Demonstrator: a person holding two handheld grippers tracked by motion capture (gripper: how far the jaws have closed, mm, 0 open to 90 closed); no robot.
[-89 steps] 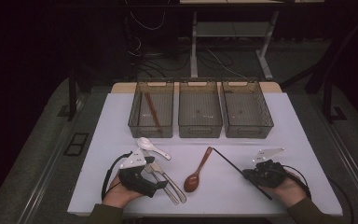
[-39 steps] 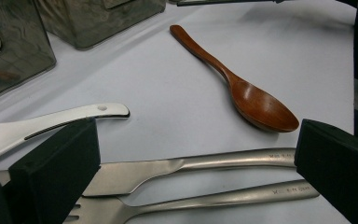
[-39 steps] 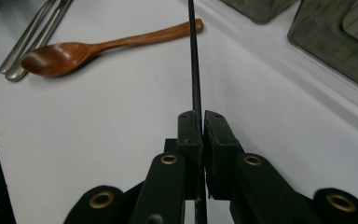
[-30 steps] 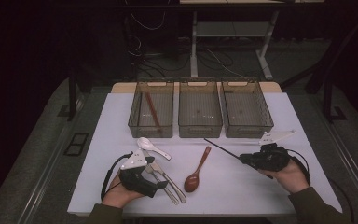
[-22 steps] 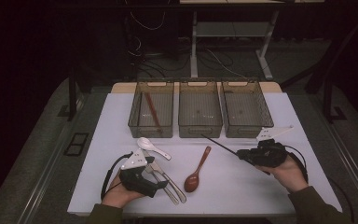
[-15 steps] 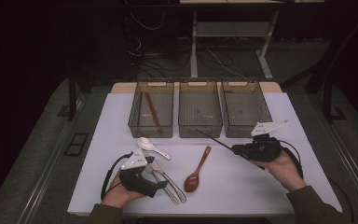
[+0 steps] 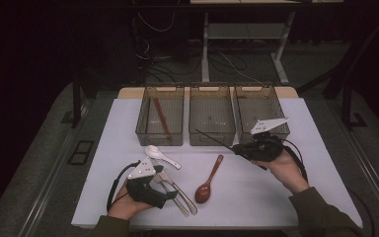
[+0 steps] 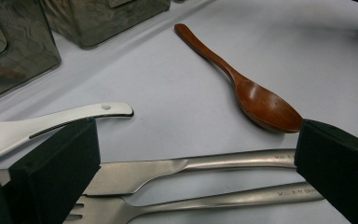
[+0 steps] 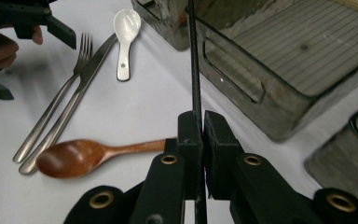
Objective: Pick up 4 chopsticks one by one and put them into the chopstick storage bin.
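A thin black chopstick [image 7: 216, 141] is pinched in my right gripper [image 7: 238, 148], which is shut on it and held above the table just in front of the right bin [image 7: 276, 129]. Its far tip reaches over the front wall of the middle bin [image 7: 212, 142]. The right gripper view has the shut pads [image 9: 200, 135] clamping the chopstick [image 9: 194, 70]. My left gripper [image 7: 167, 191] rests open near the front edge over a metal knife [image 8: 191, 163] and fork [image 8: 223, 201]. A wooden spoon [image 7: 208, 181] and a white spoon [image 7: 160, 155] lie close by.
Three smoky plastic bins stand in a row at the back of the white table [image 7: 321, 163]. The left bin [image 7: 143, 131] holds a brown chopstick [image 7: 161, 118]. Dark floor, cables and table legs lie beyond the far edge.
My right gripper has carried the black chopstick up off the table, away from the front edge and leftward toward the bins. The left gripper has stayed put.
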